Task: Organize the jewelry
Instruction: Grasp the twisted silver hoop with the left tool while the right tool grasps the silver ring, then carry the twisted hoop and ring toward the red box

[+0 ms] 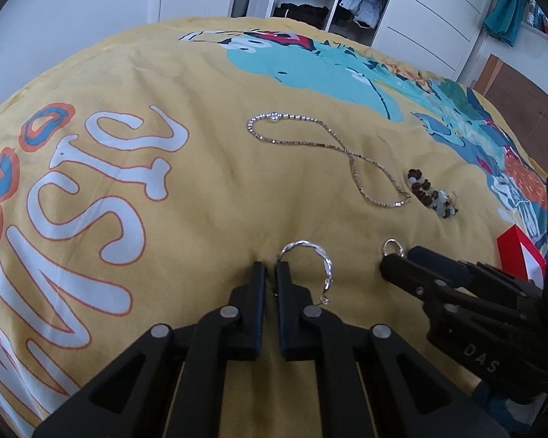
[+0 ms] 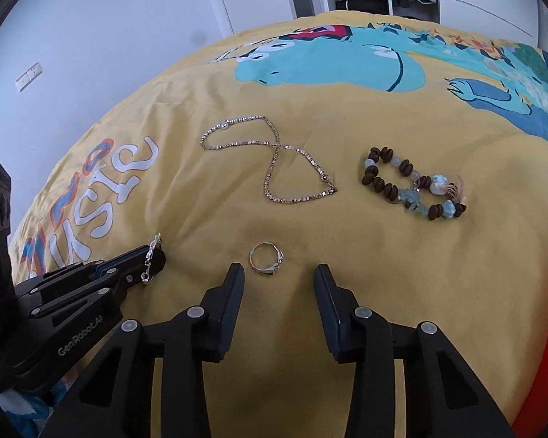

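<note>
My left fingers (image 1: pixel 270 268) pinch a twisted silver hoop earring (image 1: pixel 310 262); my right ones (image 2: pixel 279 272) stand parted around a slim metal ring (image 2: pixel 266 259) on yellow fabric (image 2: pixel 347 248).

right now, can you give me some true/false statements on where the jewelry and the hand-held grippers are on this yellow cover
1. The left hand-held gripper is closed at the twisted silver hoop earring. True.
2. The silver ring is clamped in the right hand-held gripper. False: it lies on the yellow cover just ahead of the open jaws, untouched.
3. The chain necklace lies crossed in a figure-eight. True.
4. The beaded bracelet rests on top of the necklace. False: they lie apart.
</note>
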Demonstrator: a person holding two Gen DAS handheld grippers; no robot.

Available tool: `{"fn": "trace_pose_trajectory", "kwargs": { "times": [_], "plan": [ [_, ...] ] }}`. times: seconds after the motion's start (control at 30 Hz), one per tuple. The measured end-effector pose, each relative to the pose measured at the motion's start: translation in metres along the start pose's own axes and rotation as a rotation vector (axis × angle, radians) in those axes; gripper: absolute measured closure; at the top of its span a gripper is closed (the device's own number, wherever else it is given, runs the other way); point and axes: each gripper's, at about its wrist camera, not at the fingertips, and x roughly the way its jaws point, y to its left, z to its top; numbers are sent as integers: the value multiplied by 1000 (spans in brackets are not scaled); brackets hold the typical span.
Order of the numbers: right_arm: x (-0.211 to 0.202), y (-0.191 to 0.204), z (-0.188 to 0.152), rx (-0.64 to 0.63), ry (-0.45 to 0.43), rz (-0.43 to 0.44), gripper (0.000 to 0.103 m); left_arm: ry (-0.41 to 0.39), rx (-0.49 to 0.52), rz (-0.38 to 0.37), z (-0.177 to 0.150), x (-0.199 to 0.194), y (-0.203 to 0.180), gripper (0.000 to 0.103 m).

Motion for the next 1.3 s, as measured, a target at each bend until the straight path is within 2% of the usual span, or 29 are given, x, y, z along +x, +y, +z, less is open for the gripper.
{"fn": "trace_pose_trajectory", "kwargs": {
  "times": [0.13, 0.17, 0.5, 0.77, 0.93, 1.07, 1.13, 1.27, 1.3],
  "plan": [
    [11, 4, 5, -16, 1, -12, 82, -15, -14, -30, 2, -7, 1, 98],
    [13, 5, 5, -23, 4, -19, 83, -17, -17, -36, 3, -8, 2, 98],
    [-5, 9, -1, -10, -9, -16, 83, -34, -40, -107, 6, -29, -1, 102],
    [-28, 10, -11, 2, -23, -14, 83, -7, -34, -109, 4, -30, -8, 102],
    [-35, 4, -12, 14, -37, -6, 83, 34, -46, -127, 12, -8, -13, 99],
    [-36, -3, -14, 37, -43, 4, 83, 88, -30, -82, 9, 16, -18, 95],
    [-35, -6, -16, 44, -42, 8, 83, 90, -26, -73, 9, 22, -19, 93],
    [-35, -13, -18, 65, -42, 12, 83, 78, -9, -76, 10, 22, -23, 77],
    [-35, -14, -19, 72, -43, 16, 83, 75, -2, -73, 10, 22, -24, 76]
  ]
}}
